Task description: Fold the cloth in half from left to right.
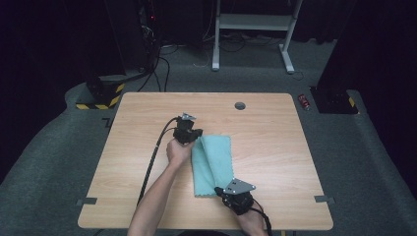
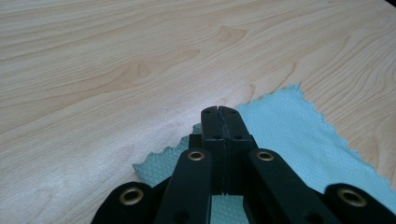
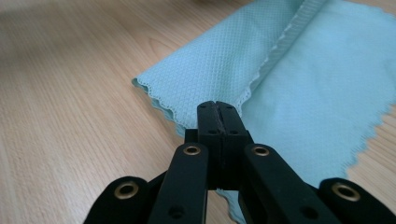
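Note:
A teal cloth [image 1: 214,162] lies folded lengthwise in the middle of the wooden table [image 1: 275,147], with a loose scalloped flap running along its length. My left gripper [image 1: 195,135] sits at the cloth's far left corner. Its jaws are pressed together over that corner of the cloth [image 2: 289,130], and nothing shows between them. My right gripper [image 1: 217,190] is at the cloth's near edge, pointing left. Its jaws are shut too, just above the folded near edge of the cloth [image 3: 210,70]. I see no fabric pinched in either pair of jaws.
A round cable grommet [image 1: 240,105] is set into the table near its far edge. Grey tape tabs [image 1: 86,201] mark the near corners. On the floor beyond stand a white desk frame [image 1: 253,22], a red can [image 1: 304,102] and a yellow-black striped base [image 1: 101,96].

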Tool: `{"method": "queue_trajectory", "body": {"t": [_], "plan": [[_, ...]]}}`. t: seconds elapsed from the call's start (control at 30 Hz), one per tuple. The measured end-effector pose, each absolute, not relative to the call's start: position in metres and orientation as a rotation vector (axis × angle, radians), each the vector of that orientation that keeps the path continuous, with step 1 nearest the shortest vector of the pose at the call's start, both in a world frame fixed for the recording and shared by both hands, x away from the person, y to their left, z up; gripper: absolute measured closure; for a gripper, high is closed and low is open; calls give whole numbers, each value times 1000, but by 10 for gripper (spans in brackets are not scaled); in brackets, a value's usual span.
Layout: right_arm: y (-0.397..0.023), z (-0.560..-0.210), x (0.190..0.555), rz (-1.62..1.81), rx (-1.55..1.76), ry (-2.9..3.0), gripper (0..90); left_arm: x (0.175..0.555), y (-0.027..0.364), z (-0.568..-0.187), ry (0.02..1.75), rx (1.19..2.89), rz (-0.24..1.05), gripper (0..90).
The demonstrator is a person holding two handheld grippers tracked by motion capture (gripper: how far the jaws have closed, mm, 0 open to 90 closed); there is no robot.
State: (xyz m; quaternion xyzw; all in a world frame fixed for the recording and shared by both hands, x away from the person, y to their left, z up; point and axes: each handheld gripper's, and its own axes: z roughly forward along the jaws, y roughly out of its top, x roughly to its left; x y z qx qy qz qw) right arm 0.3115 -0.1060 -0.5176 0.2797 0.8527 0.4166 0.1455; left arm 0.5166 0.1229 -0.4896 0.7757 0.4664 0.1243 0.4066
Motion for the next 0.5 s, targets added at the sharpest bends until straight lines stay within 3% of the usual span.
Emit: {"method": "queue_trajectory", "body": {"t": [0.5], "plan": [[-123, -516, 310, 1192, 836, 2435, 900, 527, 87, -488, 1126, 1991, 287, 899]]}}
